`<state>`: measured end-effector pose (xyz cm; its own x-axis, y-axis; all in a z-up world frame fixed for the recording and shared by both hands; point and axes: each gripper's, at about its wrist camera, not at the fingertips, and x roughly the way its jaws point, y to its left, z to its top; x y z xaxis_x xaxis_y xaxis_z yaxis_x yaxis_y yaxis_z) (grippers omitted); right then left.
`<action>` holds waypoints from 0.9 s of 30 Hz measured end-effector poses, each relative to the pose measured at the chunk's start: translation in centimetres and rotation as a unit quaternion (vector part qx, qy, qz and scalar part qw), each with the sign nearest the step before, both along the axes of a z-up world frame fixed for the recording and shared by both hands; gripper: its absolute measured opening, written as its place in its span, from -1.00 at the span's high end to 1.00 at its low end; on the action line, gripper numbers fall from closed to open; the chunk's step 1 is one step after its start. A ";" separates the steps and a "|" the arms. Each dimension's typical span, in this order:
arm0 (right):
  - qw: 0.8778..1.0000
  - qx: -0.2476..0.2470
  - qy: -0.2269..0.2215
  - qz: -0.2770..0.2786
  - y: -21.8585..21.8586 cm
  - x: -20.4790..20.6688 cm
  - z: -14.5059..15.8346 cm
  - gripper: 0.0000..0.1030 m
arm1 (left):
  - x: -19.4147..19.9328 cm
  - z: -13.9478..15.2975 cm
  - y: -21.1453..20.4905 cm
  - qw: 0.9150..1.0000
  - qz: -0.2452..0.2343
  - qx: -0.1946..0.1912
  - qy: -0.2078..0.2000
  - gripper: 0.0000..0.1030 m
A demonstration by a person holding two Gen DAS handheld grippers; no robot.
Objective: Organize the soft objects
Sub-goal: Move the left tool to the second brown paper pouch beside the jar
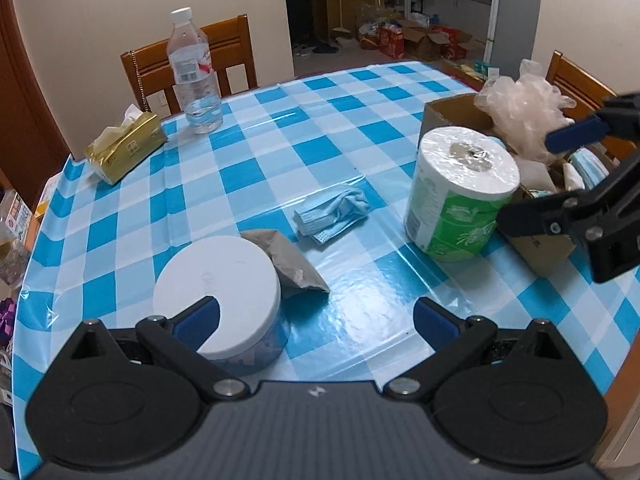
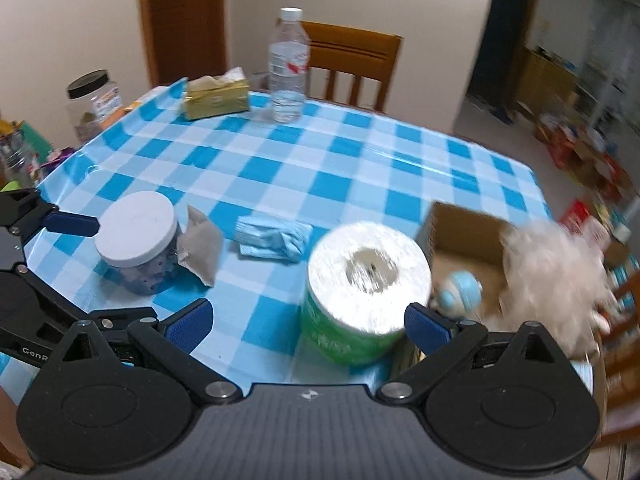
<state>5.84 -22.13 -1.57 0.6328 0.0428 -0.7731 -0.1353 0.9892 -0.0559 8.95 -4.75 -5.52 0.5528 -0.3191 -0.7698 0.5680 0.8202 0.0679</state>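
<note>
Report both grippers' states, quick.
Left gripper: open, holding nothing.
Right gripper: open, holding nothing.

Both wrist cameras look low and close across the checked table, the left from its near edge, the right from further right, sharing the roll, mask and jar.

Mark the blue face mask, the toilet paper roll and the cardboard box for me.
blue face mask (image 1: 332, 212), left wrist view, crumpled middle.
toilet paper roll (image 1: 466, 160), left wrist view, wrapped top face.
cardboard box (image 2: 460, 228), right wrist view, inner far wall.
</note>
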 end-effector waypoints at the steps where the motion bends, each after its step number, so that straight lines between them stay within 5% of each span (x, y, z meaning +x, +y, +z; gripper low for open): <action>1: 1.000 0.001 -0.001 0.009 -0.1 0.4 0.0 -1.00 | 0.2 0.0 -0.1 1.000 0.000 0.003 0.001 -0.99; 8: 0.998 0.012 -0.015 0.055 -1.3 1.6 0.0 -1.00 | 2.3 0.3 -1.7 0.997 -0.039 0.062 0.002 -0.99; 14: 0.997 0.024 -0.025 0.075 -2.5 1.5 0.1 -1.00 | 6.0 0.7 -4.5 0.984 -0.126 0.118 0.048 -0.98; 20: 0.995 0.025 -0.034 0.092 -3.3 1.1 0.2 -1.00 | 10.1 -1.5 -7.6 0.960 -0.178 0.187 0.108 -0.98; 23: 0.995 0.027 -0.036 0.094 -3.7 1.0 0.1 -1.00 | 11.2 -3.0 -8.8 0.937 -0.219 0.233 0.141 -0.97; 27: 0.995 0.040 -0.035 0.086 -4.3 1.0 0.0 -1.00 | 12.0 -4.4 -9.7 0.918 -0.242 0.283 0.140 -0.97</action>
<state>6.87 -26.44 -1.60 0.6629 0.2154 -0.7171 -0.3015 0.9534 0.0077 21.00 -14.47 -9.89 0.2075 0.0193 -0.9781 0.9165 0.3456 0.2012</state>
